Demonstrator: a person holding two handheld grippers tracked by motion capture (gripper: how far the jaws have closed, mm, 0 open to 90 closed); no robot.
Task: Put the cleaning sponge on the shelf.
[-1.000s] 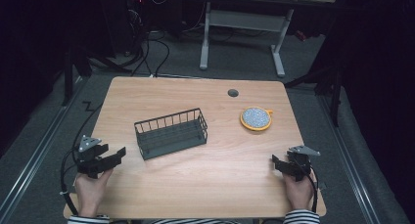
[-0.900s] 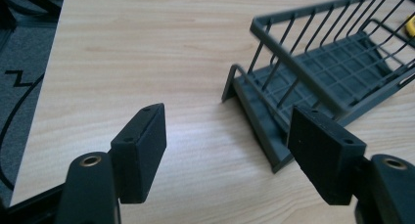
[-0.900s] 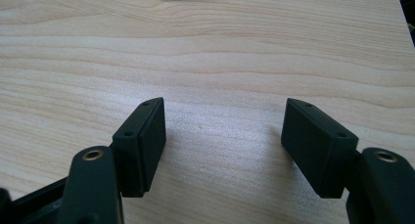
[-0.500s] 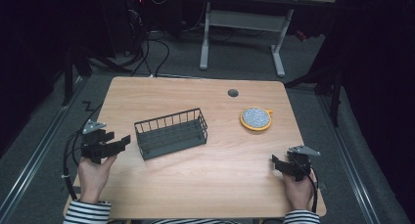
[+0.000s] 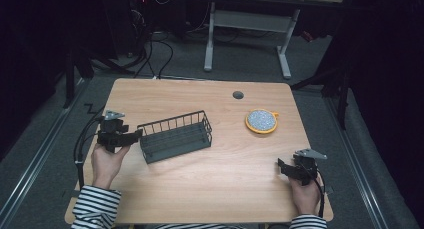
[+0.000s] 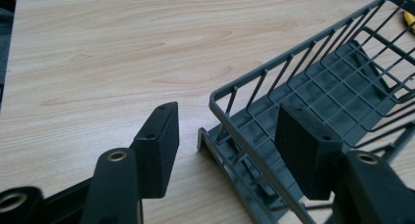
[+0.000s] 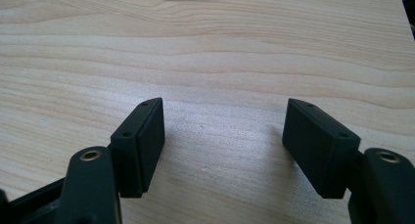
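While my left gripper point(image 6: 222, 150) straddles the near end wall of the wire basket point(image 5: 175, 136), its jaws have just been closing, one pad outside the wall and one inside, neither yet pressing on it: unclenched, nothing grasped. Judgement: to do this step well I should centre the top rail between the pads, close squarely on the end wall rather than on a single thin bar, and confirm the bite before any pull, since an off-centre pinch would likely swing the basket.

My right gripper point(image 7: 222, 150) rests well to the right of the basket, jaws spread over bare wood, holding nothing.

Relative to the basket, the orange-rimmed dish point(image 5: 261, 121) sits to its right and slightly farther from me. The basket stands upright on the wooden table point(image 5: 200, 199), left of centre. Its long axis runs across the table, the right end angled somewhat away from me.
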